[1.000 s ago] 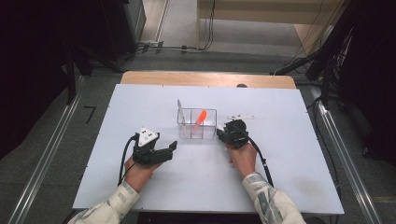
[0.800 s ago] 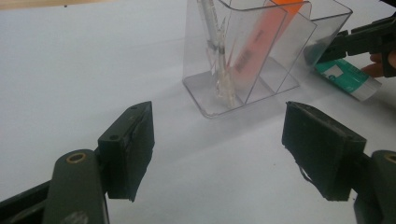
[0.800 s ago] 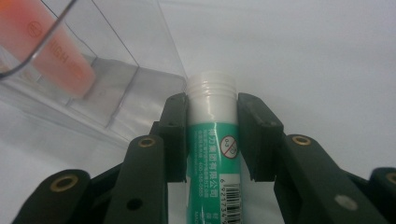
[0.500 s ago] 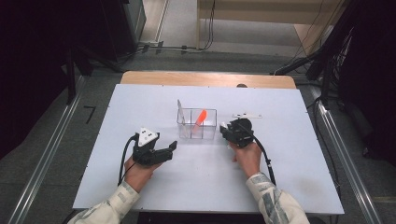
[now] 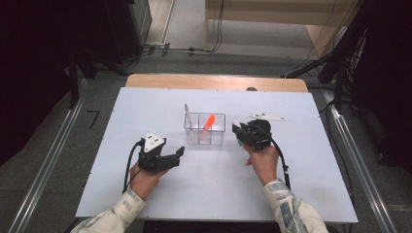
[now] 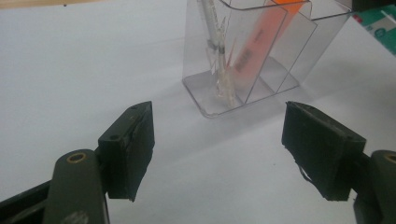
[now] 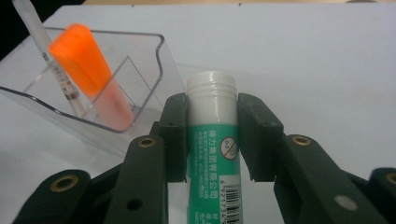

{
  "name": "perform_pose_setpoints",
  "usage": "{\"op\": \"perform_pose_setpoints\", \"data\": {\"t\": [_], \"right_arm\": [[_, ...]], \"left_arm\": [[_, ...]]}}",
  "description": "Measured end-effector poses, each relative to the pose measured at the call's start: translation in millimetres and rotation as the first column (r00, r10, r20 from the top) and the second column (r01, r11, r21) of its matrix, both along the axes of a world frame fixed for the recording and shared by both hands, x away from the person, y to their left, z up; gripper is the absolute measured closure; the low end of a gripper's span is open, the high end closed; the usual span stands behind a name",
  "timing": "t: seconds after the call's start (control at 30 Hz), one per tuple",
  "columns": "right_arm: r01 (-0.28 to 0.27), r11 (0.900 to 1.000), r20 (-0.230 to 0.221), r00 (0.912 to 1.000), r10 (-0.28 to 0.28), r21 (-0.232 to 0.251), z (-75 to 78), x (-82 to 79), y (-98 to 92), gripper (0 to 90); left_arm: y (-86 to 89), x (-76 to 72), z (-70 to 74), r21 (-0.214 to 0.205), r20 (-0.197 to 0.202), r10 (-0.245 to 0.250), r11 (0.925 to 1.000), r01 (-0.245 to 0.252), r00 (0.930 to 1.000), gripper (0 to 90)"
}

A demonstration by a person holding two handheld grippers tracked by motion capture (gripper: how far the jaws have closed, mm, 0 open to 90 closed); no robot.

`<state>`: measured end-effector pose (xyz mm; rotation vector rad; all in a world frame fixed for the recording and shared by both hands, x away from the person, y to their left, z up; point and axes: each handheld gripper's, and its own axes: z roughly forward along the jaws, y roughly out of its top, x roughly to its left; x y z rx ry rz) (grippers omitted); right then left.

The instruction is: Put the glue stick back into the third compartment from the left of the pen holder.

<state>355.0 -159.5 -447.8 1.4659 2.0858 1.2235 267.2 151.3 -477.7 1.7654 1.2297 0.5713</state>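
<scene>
High view of a white counter: the right gripper, jaws clamped on a green-and-white glue stick, sits just beside a clear organizer holding an orange marker, while the left gripper rests nearby, jaws wide apart and empty.

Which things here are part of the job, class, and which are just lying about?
In the job: glue stick clamped in right gripper; clear organiser, likely its destination; orange marker and pen already inside.

Lying about: white object; open left gripper, idle.
</scene>
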Motion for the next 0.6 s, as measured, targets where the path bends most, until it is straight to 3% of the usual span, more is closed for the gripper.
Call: {"op": "perform_pose_setpoints", "data": {"t": [0.6], "right_arm": [[-0.03, 0.9988, 0.055, 0.9981, 0.028, 0.039, 22.3, 1.7, 12.7, 63.2]], "left_arm": [[1.9, 1.2, -0.5, -0.012, -0.006, 0.009, 0.9999, -0.009, 0.9999, 25.6]]}}
